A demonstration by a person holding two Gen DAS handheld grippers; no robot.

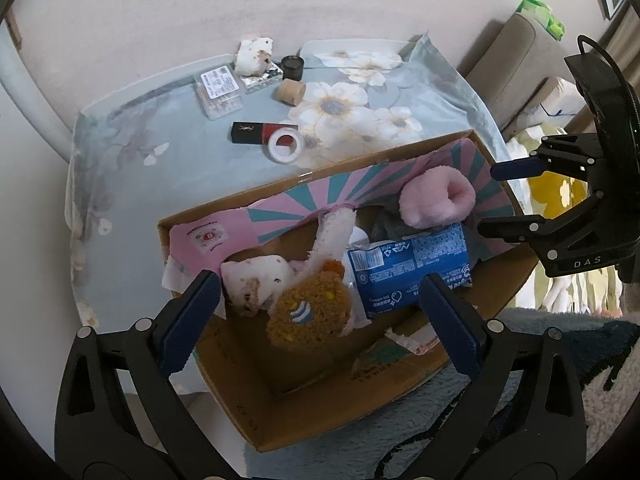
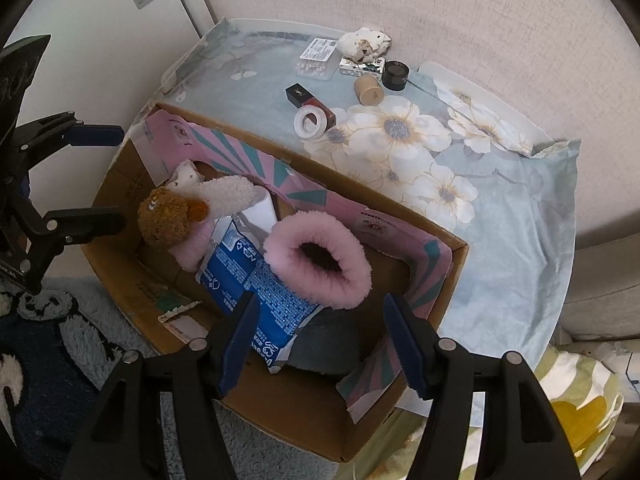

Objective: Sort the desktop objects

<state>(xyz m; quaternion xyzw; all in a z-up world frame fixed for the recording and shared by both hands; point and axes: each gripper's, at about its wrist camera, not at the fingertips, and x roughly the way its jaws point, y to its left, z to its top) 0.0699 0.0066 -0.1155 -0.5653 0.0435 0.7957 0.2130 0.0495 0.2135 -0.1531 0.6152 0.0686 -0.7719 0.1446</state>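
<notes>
A cardboard box (image 1: pixel 304 412) (image 2: pixel 304 404) stands at the near edge of the table. In it lie a brown plush toy (image 1: pixel 308 312) (image 2: pixel 168 216), a blue packet (image 1: pixel 412 268) (image 2: pixel 260 288), a pink fuzzy slipper (image 1: pixel 436 200) (image 2: pixel 320 256) and a white spotted cloth (image 1: pixel 256 280). My left gripper (image 1: pixel 320 320) (image 2: pixel 116 176) is open and empty above the plush toy. My right gripper (image 2: pixel 320 344) (image 1: pixel 486 200) is open and empty above the box's right end. On the table lie a white tape roll (image 1: pixel 285 145) (image 2: pixel 311 121), a dark lipstick box (image 1: pixel 248 132) (image 2: pixel 298 94), a tan cylinder (image 1: pixel 290 92) (image 2: pixel 369 90) and a black jar (image 1: pixel 292 66) (image 2: pixel 395 75).
A clear cotton-swab box (image 1: pixel 220 94) (image 2: pixel 316 58), a patterned small box (image 1: pixel 260 80) (image 2: pixel 362 66) and a crumpled white cloth (image 1: pixel 254 56) (image 2: pixel 364 44) sit at the table's far side by the wall. A floral cloth (image 1: pixel 352 104) (image 2: pixel 500 208) covers the table. A shaggy rug (image 1: pixel 560 360) lies below.
</notes>
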